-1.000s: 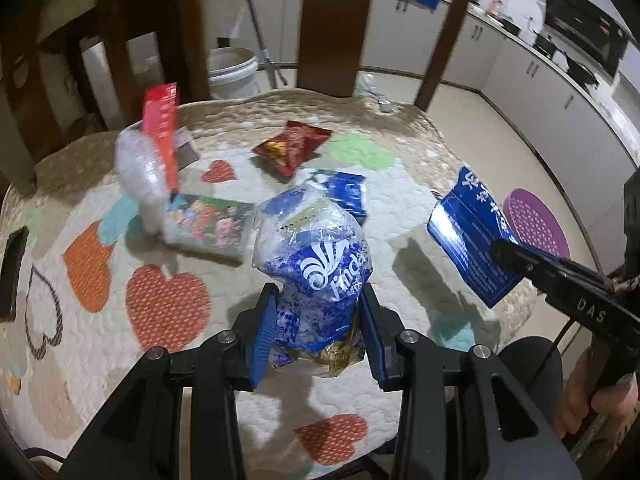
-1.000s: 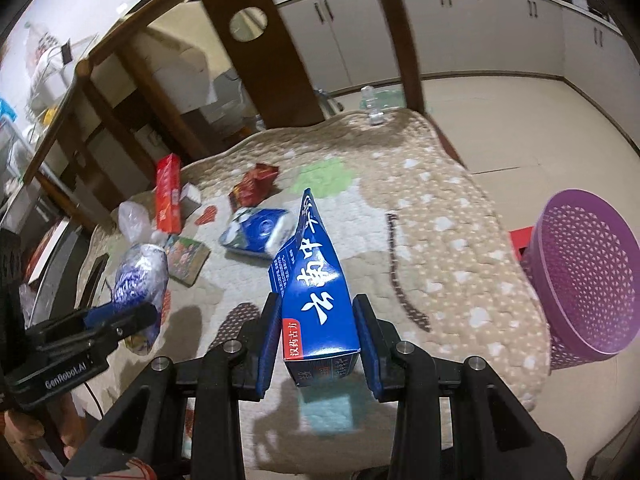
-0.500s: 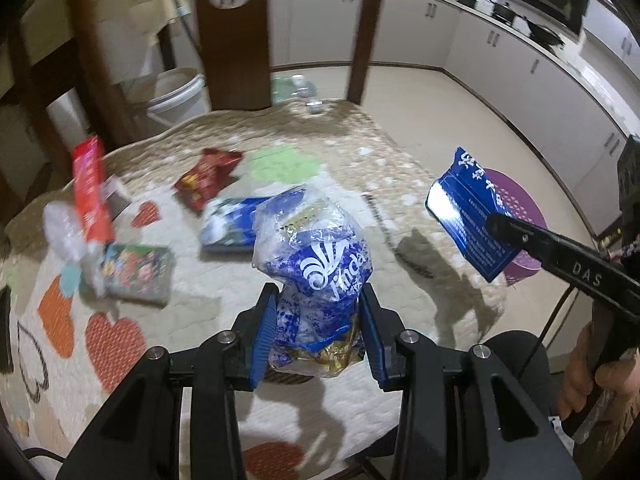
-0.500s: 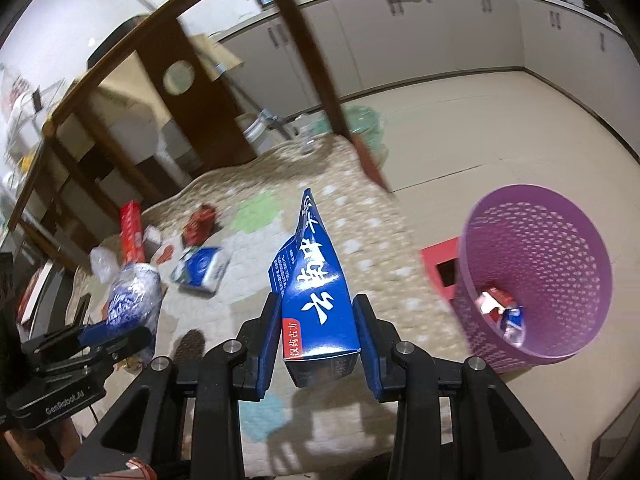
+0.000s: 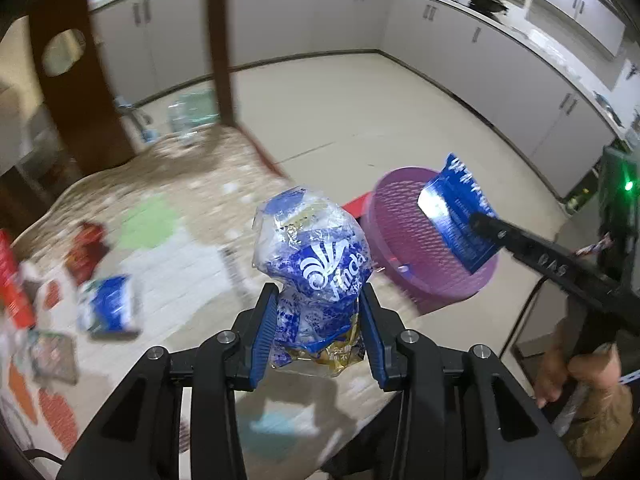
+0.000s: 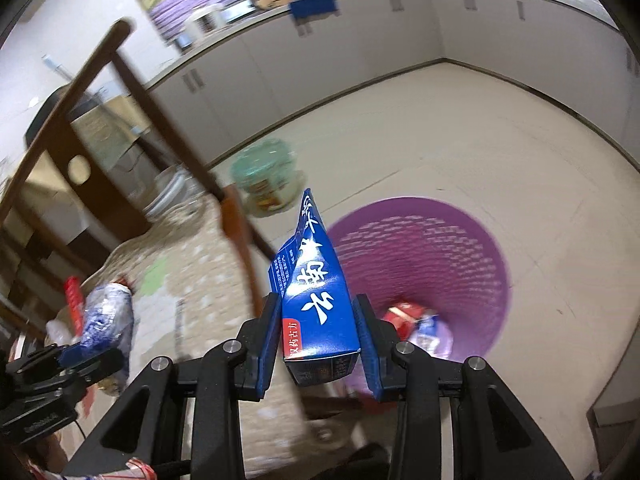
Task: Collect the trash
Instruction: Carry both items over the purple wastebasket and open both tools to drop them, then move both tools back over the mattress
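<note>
White kitchen cabinets ringed a beige floor where a purple basket stood beside the quilted tabletop, the right gripper hung over it with jaws pinching a blue carton, and the left gripper pinched a crumpled blue bag above the tabletop's edge.

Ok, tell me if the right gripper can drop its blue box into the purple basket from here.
Probably yes. The right gripper holds the blue box near the open purple basket, and nothing lies between them; it may need to move a little further over the opening.
</note>
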`<state>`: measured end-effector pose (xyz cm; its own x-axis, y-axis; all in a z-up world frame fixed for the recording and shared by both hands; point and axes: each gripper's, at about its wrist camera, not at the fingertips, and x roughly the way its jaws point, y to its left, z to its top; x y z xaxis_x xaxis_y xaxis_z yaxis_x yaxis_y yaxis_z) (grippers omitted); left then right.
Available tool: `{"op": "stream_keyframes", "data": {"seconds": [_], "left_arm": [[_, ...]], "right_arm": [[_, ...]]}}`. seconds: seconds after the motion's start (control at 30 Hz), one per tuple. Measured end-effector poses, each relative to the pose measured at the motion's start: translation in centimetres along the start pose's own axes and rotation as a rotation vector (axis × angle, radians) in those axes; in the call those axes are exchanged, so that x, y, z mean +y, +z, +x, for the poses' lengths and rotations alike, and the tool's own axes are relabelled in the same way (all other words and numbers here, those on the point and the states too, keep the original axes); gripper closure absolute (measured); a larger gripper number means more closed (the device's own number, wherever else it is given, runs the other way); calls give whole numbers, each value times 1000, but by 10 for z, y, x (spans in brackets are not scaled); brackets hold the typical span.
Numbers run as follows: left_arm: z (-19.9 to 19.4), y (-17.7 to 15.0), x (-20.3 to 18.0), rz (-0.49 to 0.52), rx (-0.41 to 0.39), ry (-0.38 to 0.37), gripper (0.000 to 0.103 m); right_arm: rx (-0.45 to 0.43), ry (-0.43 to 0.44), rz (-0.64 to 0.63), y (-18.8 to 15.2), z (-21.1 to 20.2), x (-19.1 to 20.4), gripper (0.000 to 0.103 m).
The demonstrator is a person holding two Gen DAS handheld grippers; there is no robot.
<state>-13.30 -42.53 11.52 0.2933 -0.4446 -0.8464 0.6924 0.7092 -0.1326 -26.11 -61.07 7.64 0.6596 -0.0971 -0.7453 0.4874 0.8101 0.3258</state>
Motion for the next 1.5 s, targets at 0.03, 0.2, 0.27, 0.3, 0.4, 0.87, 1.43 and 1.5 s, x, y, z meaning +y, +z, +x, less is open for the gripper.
{"op": "stream_keyframes", "data": {"seconds": [0.03,0.2,0.27,0.3,0.4,0.87,1.43,1.5], "left_arm": [[5,6,-7,5,3,-11,64],[37,33,-39,20,26,-66,64],[53,42,-50,15,47,-92,64],[62,48,-56,10,57,-106,64],[77,57,-67,9,69,-140,63],[73,49,-69,-2,42,-170,36],[-16,-48,59,-199,14,-10,34],[-31,-65,86,-246,-2,26,33]], "right_arm": [[-2,-12,9,1,1,-8,64],[3,-67,47,8,10,-44,64],[12,-76,61,10,16,-55,64],[15,-81,64,10,18,-61,64],[20,-97,61,10,22,-68,64],[-8,-101,79,15,16,-78,43],[5,-45,-32,-6,5,24,36],[19,-23,-65,-14,8,48,34]]}}
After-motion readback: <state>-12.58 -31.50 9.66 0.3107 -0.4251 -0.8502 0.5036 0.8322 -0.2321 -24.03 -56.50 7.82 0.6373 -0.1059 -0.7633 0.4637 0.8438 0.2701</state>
